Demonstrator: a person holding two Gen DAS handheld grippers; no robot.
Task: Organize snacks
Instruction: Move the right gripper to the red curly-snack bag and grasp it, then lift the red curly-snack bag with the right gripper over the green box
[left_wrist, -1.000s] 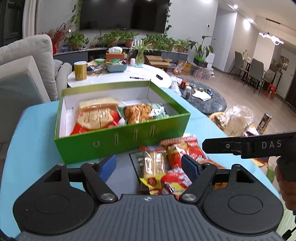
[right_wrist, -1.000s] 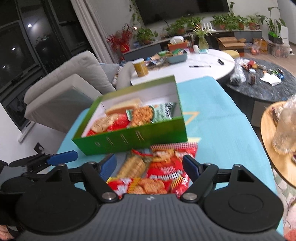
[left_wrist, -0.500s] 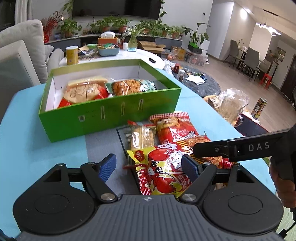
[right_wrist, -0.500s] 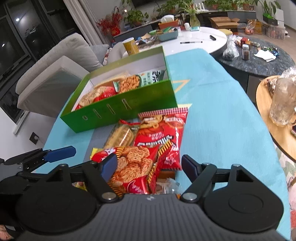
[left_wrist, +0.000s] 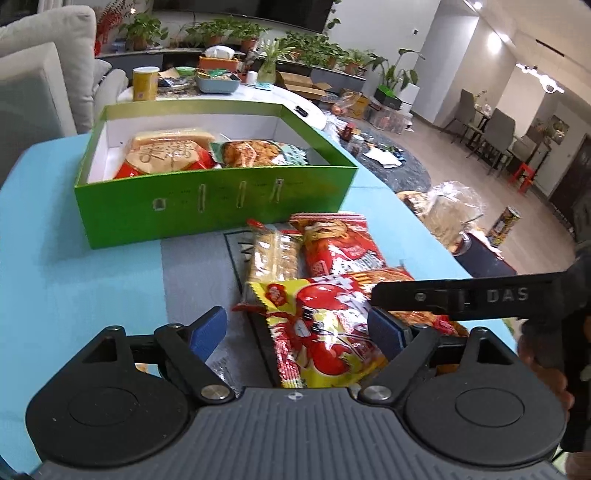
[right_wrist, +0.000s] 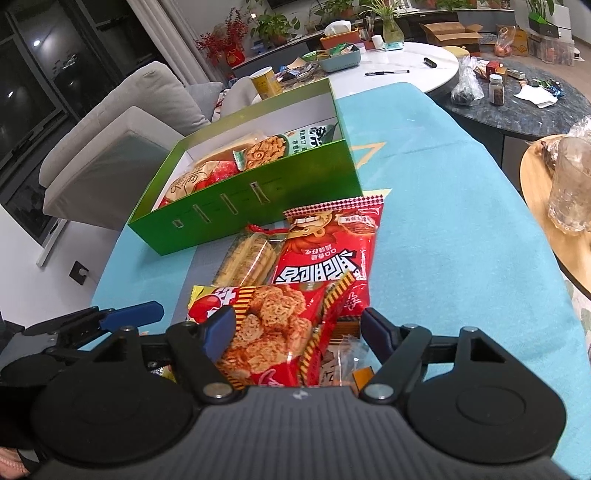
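A green box (left_wrist: 214, 206) (right_wrist: 258, 199) on the blue table holds a few snack packs (left_wrist: 173, 157). In front of it lie loose snacks: a clear biscuit pack (left_wrist: 273, 254) (right_wrist: 247, 260), a red bag (left_wrist: 340, 251) (right_wrist: 328, 254), a yellow-red bag (left_wrist: 325, 332), and a red cracker bag (right_wrist: 273, 332). My left gripper (left_wrist: 297, 330) is open over the yellow-red bag. My right gripper (right_wrist: 297, 332) is open over the red cracker bag. Neither holds anything.
A white round table (right_wrist: 402, 70) with a yellow can (left_wrist: 145, 83) stands behind the box. A grey sofa (right_wrist: 122, 125) is at left. A dark round table (right_wrist: 535, 107) and a wooden side table (right_wrist: 539, 206) with clear wrap are at right.
Both grippers have pulled back and lowered toward the near snack pile. The box looks farther away and more loose bags show between the fingers. Both stay open.
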